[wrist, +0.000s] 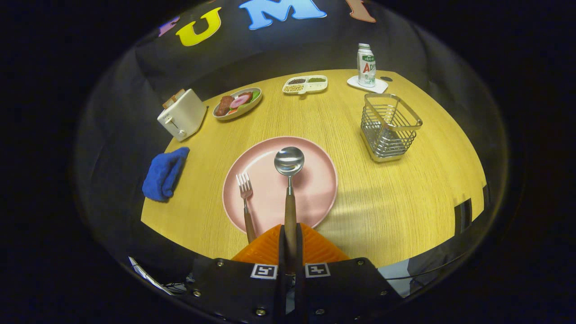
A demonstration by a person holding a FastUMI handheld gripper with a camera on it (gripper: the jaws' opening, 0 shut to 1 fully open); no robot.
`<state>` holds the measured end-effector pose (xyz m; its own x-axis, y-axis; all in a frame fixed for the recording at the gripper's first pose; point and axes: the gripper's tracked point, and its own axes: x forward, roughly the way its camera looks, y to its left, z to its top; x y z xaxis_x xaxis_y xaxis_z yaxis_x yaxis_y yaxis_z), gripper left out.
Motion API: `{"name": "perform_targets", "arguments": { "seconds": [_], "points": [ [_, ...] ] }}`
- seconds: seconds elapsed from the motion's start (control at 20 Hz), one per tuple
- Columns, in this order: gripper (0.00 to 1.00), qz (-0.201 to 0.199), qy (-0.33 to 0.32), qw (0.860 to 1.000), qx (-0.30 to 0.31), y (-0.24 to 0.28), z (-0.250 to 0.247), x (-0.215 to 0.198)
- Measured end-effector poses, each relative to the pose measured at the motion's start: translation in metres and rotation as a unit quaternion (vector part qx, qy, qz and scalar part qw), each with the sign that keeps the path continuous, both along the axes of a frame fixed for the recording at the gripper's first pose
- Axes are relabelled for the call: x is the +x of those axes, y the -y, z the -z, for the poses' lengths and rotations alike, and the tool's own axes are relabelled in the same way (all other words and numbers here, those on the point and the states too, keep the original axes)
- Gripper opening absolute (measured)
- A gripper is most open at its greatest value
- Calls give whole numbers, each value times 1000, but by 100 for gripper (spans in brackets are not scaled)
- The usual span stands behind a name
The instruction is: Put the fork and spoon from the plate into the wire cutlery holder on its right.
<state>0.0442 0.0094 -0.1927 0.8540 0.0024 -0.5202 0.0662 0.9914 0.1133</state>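
At the bottom centre of the frame the gripper [290,245] has its two fingers pressed together on the wooden handle of the spoon [289,180] — the handle runs up from between them and the round steel bowl hangs over the middle of the pink plate [321,180]. Whether the spoon's bowl touches the plate or sits just above it cannot be told.

The fork [245,202] lies on the left part of the plate, tines pointing away, its wooden handle reaching back over the near rim to just beside the left finger.

The wire cutlery holder [389,127] stands upright on the wooden table [405,202] in the right part of the frame, beyond the plate and well apart from it.

Toward the upper left sit a white toaster [182,114] with bread in its slots and, below it, a crumpled blue cloth [164,174]. Further back, near the top centre, are an oval dish of food [237,103] and a divided tray [305,84] of small portions — and at the upper right a white bottle [366,65] stands on a coaster [380,85].
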Motion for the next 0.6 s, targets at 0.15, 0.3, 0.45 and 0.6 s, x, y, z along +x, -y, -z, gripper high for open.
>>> {"name": "perform_targets", "arguments": {
  "seconds": [0.15, 0.3, 0.45, 0.6],
  "points": [
    [8, 15, 27, 1000, 5, 16, -26, 5],
    [8, 34, 48, 998, 7, 37, -47, 9],
    [8, 54, 59, 997, 4, 63, -61, 13],
    [8, 75, 65, 995, 9, 86, -72, 14]
  ]
}}
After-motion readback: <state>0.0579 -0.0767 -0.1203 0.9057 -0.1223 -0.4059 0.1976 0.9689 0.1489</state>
